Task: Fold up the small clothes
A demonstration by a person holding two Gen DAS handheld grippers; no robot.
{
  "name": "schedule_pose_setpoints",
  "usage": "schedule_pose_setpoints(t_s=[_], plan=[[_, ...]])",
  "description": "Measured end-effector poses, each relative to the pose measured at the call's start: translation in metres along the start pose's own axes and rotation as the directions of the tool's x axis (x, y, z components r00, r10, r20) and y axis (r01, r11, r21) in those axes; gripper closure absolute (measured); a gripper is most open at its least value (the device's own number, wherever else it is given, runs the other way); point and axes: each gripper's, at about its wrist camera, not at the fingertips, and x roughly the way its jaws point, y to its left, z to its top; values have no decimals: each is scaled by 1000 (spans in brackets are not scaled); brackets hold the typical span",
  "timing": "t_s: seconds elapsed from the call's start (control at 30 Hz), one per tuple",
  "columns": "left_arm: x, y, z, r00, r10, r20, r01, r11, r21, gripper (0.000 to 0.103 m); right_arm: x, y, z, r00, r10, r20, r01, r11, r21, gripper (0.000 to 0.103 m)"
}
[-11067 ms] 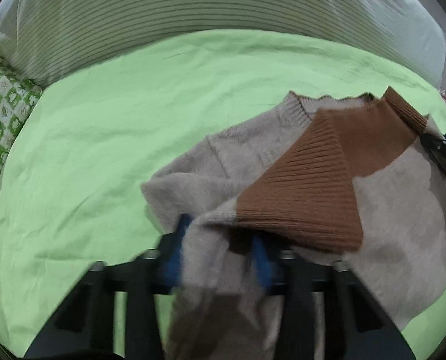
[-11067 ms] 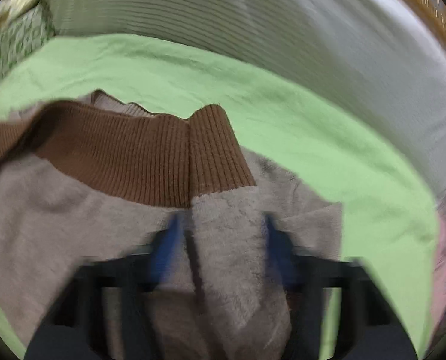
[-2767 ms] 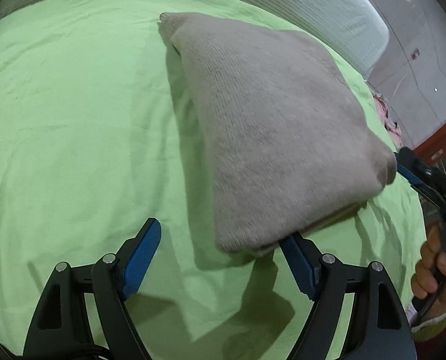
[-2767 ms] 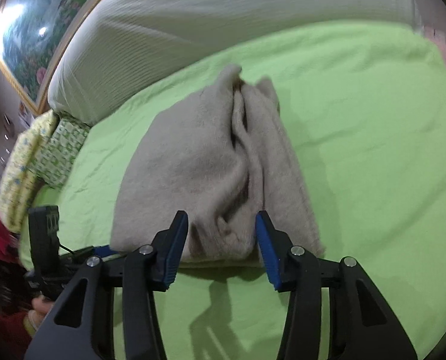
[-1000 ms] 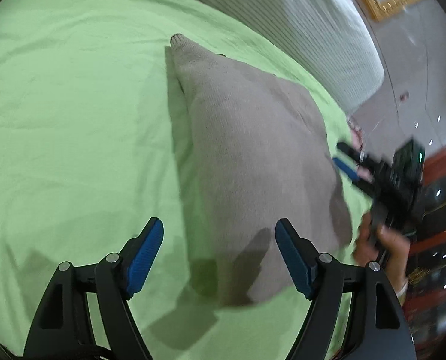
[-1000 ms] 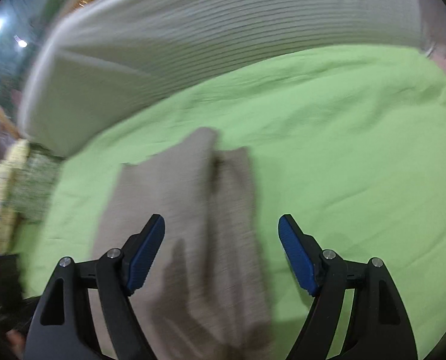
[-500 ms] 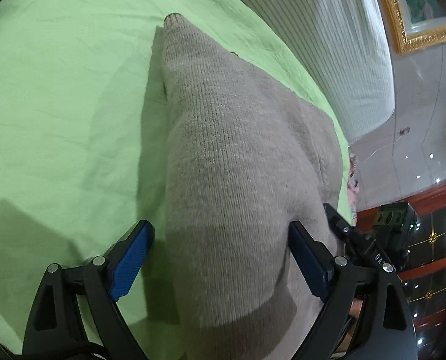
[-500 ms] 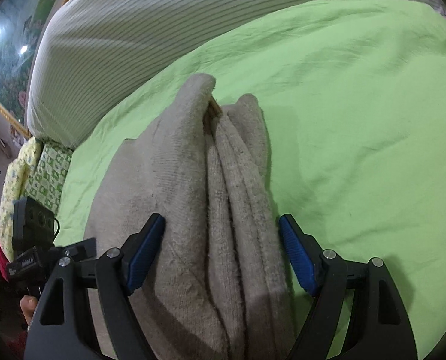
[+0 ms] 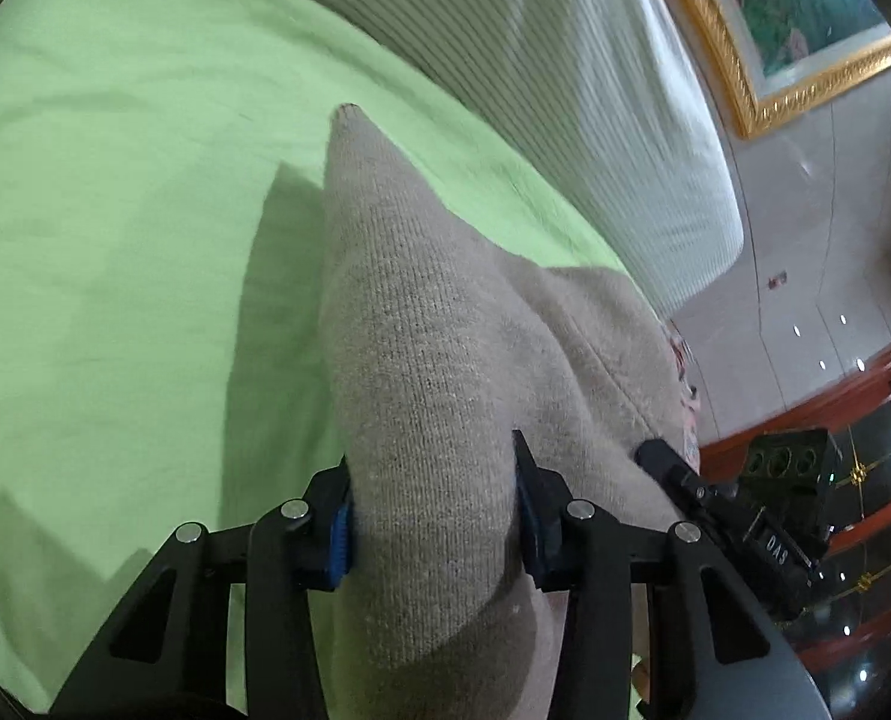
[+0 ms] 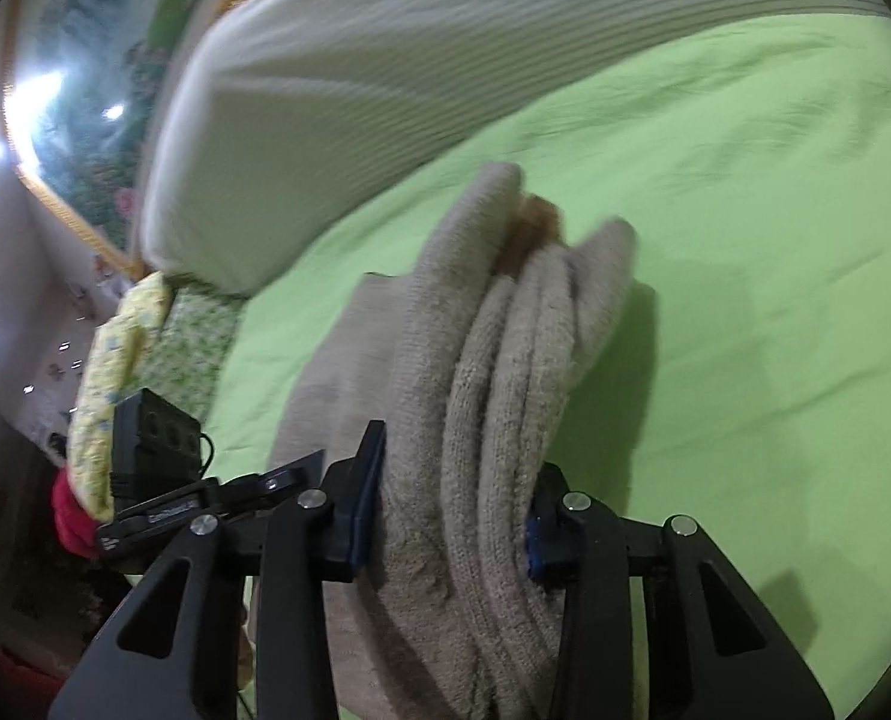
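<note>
Sweater (image 9: 445, 372) folded thick, on green bed (image 9: 115, 240), near striped pillow (image 9: 565, 60). Left tool (image 9: 433, 516) closing on one end, right tool (image 10: 451, 516) closing on other: both squeeze bundle so folds stay together for lift.

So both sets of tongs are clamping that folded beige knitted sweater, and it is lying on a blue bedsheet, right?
Not quite: the bedsheet is light green, as the right wrist view shows. The rest holds: the left tongs and right tongs are closing, each with an end of the folded beige knitted sweater between its pads.
</note>
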Motion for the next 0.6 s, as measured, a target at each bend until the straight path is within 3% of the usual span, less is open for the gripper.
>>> schedule_pose_setpoints(t_s=[0.2,0.4,0.5,0.6], plan=[[-95,26,-12,986,116,118,-119,993,13,60,44,67,-34,993,118,-12,-119,991,-62,64],[-139,73,0,972,186,146,-191,981,18,60,92,100,-46,990,138,-40,-142,985,-102,64],[-139,90,0,974,181,137,-186,982,25,60,106,101,-50,991,127,-49,-131,986,-107,64],[-112,106,-4,981,171,96,-172,985,-4,60,114,93,-57,993,93,-75,-101,989,-105,64]])
